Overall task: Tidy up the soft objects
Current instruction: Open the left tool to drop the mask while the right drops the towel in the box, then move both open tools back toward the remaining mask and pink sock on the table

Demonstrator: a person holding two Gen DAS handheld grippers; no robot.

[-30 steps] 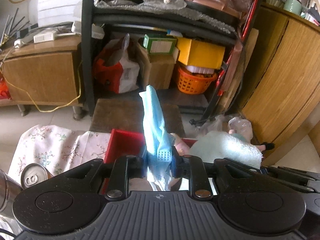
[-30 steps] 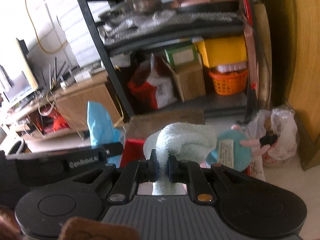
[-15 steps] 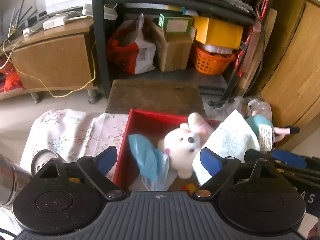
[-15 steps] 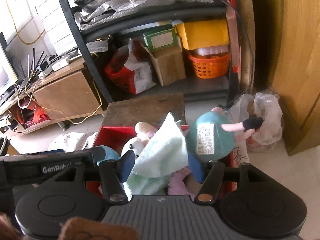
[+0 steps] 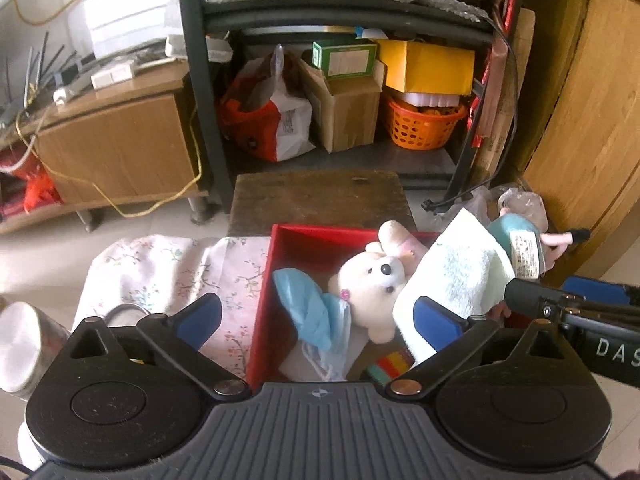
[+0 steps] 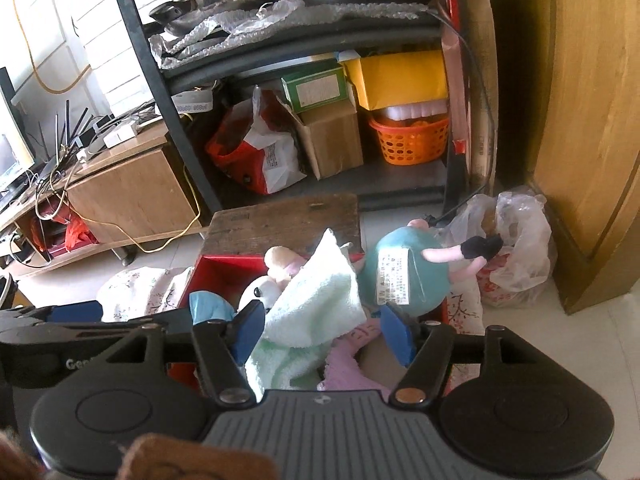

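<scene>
A red box (image 5: 316,240) (image 6: 224,270) holds the soft things. A light blue cloth (image 5: 310,306) (image 6: 208,306) lies at its left, a white plush bear (image 5: 370,284) (image 6: 260,290) in the middle, a pale green towel (image 5: 456,276) (image 6: 316,304) leans at the right. A teal plush with a label (image 5: 520,250) (image 6: 400,276) sits at the box's right edge. A lilac cloth (image 6: 352,360) lies below the towel. My left gripper (image 5: 318,322) is open and empty above the blue cloth. My right gripper (image 6: 322,334) is open, its jaws on either side of the towel without gripping it.
A floral cloth (image 5: 168,268) covers the surface left of the box, with a metal can (image 5: 24,344) on it. A dark wooden stool (image 5: 320,200) stands behind the box. A black shelf rack (image 5: 340,80), a wooden cabinet (image 5: 580,120) and a plastic bag (image 6: 512,252) stand beyond.
Both grippers opened. The left let the blue cloth drop into the red box and the right let the towel drop into it; both then drew back slightly.
</scene>
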